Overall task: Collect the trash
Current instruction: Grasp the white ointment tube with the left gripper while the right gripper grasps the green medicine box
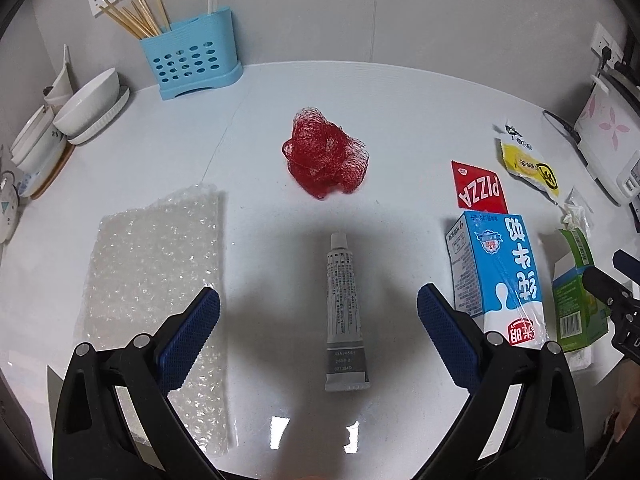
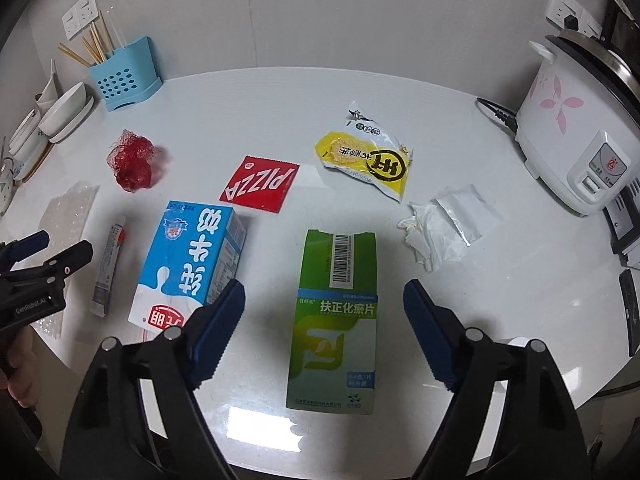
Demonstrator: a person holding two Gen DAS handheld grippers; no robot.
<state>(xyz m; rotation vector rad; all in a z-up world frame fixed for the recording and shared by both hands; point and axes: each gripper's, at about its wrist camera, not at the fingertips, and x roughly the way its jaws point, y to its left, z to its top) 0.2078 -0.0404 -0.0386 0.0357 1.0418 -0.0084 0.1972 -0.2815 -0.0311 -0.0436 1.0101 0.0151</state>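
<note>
Trash lies spread over the white countertop [image 2: 400, 92], and nothing is picked up yet. The left gripper [image 1: 318, 304] hangs with jaws spread wide and empty, one on each side of a small grey tube [image 1: 345, 312] that lies flat with its cap pointing away. The right gripper [image 2: 324, 300] is also spread and empty, and between its jaws lies a green medicine box [image 2: 334, 320] with its far flap open.

The tube looks light and partly squeezed; its body is probably soft and smooth, so a grip across the middle seems safer than one on the flat crimped end. The green box is likely empty cardboard, light and easy to crush; closing on its two long sides should hold it. The blue milk carton [image 2: 192, 260], just left of the box, is stiffer but wider. The bubble wrap [image 1: 156, 280] and the red mesh net [image 1: 326, 156] are soft and will compress in the jaws. The pizza sachet [image 2: 260, 184], the yellow snack wrapper [image 2: 368, 156] and the crumpled tissue [image 2: 424, 232] lie thin and flat, and could slip on the glossy top.

The near edge of the counter is close under both grippers, so a pushed item may slide off. The middle has free space; a rice cooker [image 2: 568, 136] stands at the far right, and bowls [image 1: 86, 108] and a blue chopstick holder [image 1: 196, 64] at the far left.
</note>
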